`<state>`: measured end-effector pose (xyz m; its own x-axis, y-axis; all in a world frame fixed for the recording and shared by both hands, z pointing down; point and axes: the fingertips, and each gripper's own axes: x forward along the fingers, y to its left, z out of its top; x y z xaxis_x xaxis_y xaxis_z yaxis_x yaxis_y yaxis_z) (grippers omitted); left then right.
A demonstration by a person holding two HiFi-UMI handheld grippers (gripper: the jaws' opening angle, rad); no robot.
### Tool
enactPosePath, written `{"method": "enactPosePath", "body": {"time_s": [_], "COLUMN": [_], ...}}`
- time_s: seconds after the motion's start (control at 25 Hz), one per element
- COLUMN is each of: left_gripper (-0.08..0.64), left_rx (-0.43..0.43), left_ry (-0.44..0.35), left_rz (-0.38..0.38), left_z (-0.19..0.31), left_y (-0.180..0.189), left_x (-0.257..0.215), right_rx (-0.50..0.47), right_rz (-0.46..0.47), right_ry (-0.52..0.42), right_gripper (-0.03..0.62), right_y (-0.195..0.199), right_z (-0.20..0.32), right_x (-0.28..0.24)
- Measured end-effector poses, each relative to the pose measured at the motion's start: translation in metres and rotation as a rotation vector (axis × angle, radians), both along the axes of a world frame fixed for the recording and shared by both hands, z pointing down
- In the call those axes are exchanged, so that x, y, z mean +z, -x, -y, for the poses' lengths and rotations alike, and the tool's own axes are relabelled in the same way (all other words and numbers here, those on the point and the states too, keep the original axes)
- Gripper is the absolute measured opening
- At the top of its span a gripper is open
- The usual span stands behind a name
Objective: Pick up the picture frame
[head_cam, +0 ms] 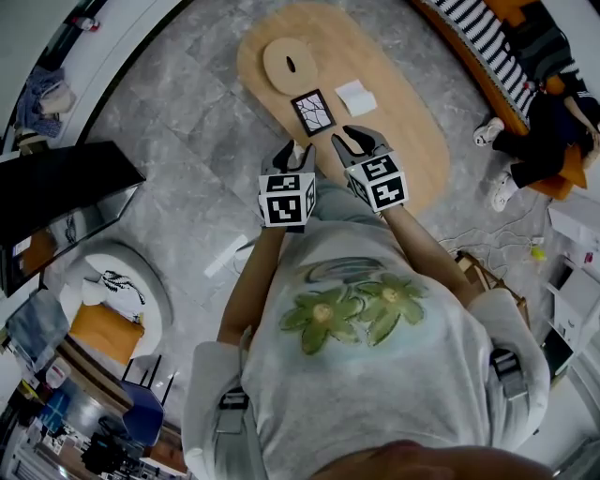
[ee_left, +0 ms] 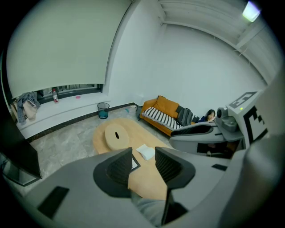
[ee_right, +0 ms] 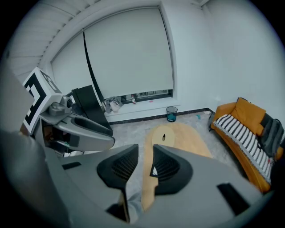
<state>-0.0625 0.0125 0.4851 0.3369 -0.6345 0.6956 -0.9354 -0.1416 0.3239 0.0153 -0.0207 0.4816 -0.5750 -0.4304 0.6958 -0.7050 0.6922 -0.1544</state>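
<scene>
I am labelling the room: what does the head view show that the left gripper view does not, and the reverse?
Only the head view: the person's flowered shirt and the whole picture frame. Only the left gripper view: a blue bin and a ceiling lamp. Both: the wooden table, the round board, the white paper and the striped sofa.

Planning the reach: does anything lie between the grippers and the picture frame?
Nothing visible. The picture frame lies just ahead of the left gripper and right gripper; white paper beside it, wooden disc beyond.
</scene>
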Motion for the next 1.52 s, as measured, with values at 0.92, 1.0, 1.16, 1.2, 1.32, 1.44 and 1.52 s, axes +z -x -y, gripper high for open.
{"method": "enactPosePath", "body": {"time_s": [0.92,1.0,1.16,1.2,1.32,1.44,1.52], "left_gripper": [0.206,0.206,0.206,0.206,0.206,0.206,0.206], "left_rx": [0.015,0.005,0.002,0.004,-0.003,-0.013,-0.023], "left_ry": [0.163,0.165,0.148,0.151,0.184,0.202,0.205], "left_rz": [0.024,0.033,0.053,0.053,0.035,0.034,0.040], "left_z": [0.047,0.053,0.062,0.064,0.066,0.067,0.069], "left_y": [0.004,0.004,0.001,0.000,-0.003,-0.003,-0.002], "left_x": [0.077,0.083,0.095,0.099,0.114,0.126,0.134], "right_rx": [-0.025,-0.028,-0.021,-0.021,-0.030,-0.034,-0.036], "right_rz": [-0.055,-0.062,-0.054,-0.054,-0.058,-0.062,-0.063], "right_ry": [0.123,0.125,0.147,0.155,0.171,0.186,0.196], "right_gripper": [0.092,0.092,0.092,0.092,0.092,0.096,0.104], "right_y": [0.002,0.003,0.001,0.001,0.001,0.000,-0.001], "right_z": [0.046,0.050,0.054,0.054,0.056,0.057,0.059], "right_x": [0.074,0.081,0.094,0.098,0.111,0.123,0.130]}}
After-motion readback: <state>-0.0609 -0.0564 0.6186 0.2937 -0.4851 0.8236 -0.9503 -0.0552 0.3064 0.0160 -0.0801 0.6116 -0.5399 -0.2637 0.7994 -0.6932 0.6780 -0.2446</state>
